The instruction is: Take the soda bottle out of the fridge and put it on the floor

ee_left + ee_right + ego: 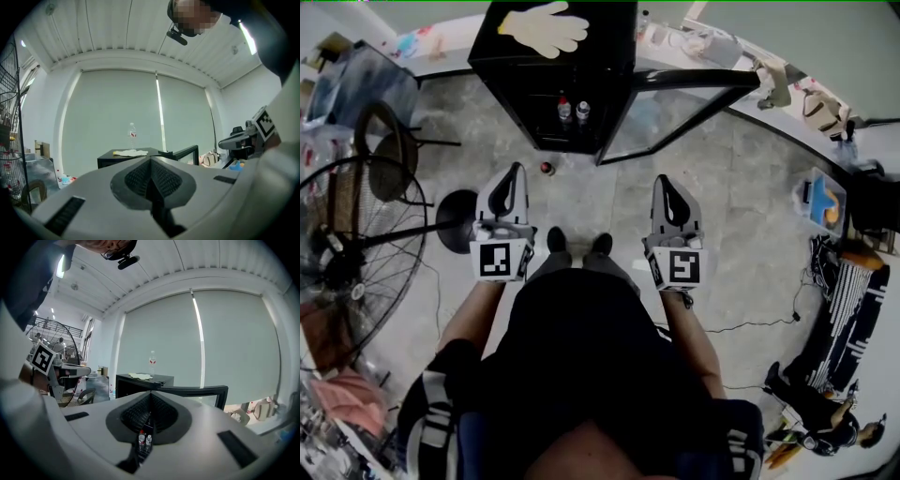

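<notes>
Grey stone-look floor (pixel 750 234) under us, small black fridge (pixel 600 37) ahead, its glass door (pixel 670 112) swung open to the right. Two small plastic bottles stand side by side on a shelf inside, red-capped bottle (pixel 564 111) left, white-capped bottle (pixel 583 111) right; we can't tell which holds the soda. Pale yellow rubber glove (pixel 546 28) lies on the fridge top, with a clear upright bottle with a red label (pixel 152 363) near it. Left gripper (pixel 517 171) and right gripper (pixel 662 183) are both apart from the fridge, jaws closed, nothing gripped. Small reddish item (pixel 547 169) sits on the floor in front of the fridge, too small to identify
</notes>
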{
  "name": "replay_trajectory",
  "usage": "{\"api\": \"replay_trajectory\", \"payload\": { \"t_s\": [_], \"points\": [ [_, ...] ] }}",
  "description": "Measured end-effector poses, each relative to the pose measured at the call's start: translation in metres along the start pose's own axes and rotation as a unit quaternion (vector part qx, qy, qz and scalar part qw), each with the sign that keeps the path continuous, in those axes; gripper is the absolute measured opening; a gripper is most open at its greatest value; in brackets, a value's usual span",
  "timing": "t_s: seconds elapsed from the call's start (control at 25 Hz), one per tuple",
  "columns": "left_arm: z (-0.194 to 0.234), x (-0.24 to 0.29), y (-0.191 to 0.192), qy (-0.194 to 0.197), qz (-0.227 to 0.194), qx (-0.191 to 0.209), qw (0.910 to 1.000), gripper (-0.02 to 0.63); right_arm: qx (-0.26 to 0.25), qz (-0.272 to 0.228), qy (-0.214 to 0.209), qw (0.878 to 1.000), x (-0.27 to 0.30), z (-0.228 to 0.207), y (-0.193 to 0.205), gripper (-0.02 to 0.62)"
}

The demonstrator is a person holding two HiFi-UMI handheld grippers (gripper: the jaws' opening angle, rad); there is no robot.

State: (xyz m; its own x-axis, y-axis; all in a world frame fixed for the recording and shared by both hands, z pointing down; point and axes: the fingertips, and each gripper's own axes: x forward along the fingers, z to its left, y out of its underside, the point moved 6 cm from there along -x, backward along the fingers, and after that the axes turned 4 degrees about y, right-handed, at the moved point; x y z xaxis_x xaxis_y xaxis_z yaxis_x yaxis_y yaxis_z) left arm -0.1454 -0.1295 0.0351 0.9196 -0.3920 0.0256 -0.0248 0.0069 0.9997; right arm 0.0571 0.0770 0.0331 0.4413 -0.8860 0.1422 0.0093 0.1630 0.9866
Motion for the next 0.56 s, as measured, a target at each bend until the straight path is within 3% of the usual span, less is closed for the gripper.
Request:
{"api": "replay_trajectory", "payload": {
  "t_s": [0.4, 0.56],
  "points": [
    [-0.0045, 0.0016, -0.0026, 0.002, -0.005, 0.002, 1.0, 0.023, -0.004, -0.003, -0.002, 1.0, 0.0027, -0.0038, -0.0057, 0.017],
    [-0.0036, -0.0005, -0.0014, -0.001, -0.008, 0.003, 1.0, 0.023, -0.003, 0.025, -0.005, 1.0, 0.0026, -0.0026, -0.0022, 0.017]
  ]
}}
